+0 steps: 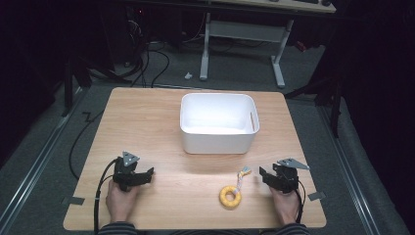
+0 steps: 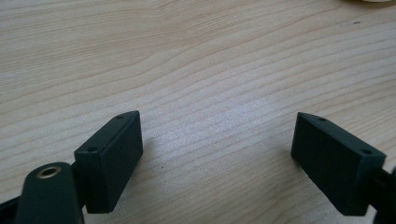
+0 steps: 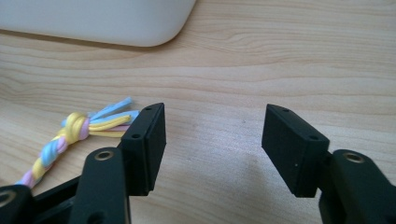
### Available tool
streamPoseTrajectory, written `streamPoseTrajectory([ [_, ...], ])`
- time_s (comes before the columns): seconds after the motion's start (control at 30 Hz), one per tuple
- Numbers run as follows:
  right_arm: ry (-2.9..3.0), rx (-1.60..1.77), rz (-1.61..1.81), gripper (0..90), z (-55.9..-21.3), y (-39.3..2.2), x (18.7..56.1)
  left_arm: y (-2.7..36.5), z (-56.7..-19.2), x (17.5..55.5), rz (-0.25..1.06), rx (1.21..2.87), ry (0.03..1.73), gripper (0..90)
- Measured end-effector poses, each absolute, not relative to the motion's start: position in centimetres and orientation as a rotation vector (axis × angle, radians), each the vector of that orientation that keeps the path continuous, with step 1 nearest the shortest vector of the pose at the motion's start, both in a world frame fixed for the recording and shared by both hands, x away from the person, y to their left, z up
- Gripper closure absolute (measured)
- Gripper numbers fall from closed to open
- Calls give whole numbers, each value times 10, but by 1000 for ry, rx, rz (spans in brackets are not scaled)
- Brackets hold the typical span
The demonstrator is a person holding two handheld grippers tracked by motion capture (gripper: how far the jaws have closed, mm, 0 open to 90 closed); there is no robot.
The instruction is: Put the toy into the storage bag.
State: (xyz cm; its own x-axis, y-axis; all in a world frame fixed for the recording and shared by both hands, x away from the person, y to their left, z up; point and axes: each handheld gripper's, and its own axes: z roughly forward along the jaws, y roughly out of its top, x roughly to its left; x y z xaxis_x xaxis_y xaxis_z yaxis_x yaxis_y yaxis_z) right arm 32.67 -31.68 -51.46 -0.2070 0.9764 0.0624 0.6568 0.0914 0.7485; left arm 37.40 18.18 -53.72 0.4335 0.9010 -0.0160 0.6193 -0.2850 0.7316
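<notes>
A yellow ring toy (image 1: 230,197) with a braided pastel rope tail (image 1: 242,176) lies on the wooden table (image 1: 161,122) near its front edge. My right gripper (image 1: 266,175) rests open on the table just right of the rope; in the right gripper view the knotted rope end (image 3: 77,128) lies beside the left jaw, outside the gap (image 3: 215,144). My left gripper (image 1: 147,174) rests open at the front left, its jaws (image 2: 217,161) spread over bare wood. A white bin (image 1: 218,122) stands in the middle of the table, behind the toy.
The bin's rounded corner (image 3: 140,28) shows at the top of the right gripper view. Bare wood lies between the two grippers and on both sides of the bin. A desk frame (image 1: 242,44) and cables sit on the floor beyond the table.
</notes>
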Motion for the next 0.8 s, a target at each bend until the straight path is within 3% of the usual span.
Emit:
streamPoseTrajectory([
  [0.8, 2080, 1391, 1010, 476, -485, -290, 307, 182, -537, 374, 536, 2015, 1276, 169],
])
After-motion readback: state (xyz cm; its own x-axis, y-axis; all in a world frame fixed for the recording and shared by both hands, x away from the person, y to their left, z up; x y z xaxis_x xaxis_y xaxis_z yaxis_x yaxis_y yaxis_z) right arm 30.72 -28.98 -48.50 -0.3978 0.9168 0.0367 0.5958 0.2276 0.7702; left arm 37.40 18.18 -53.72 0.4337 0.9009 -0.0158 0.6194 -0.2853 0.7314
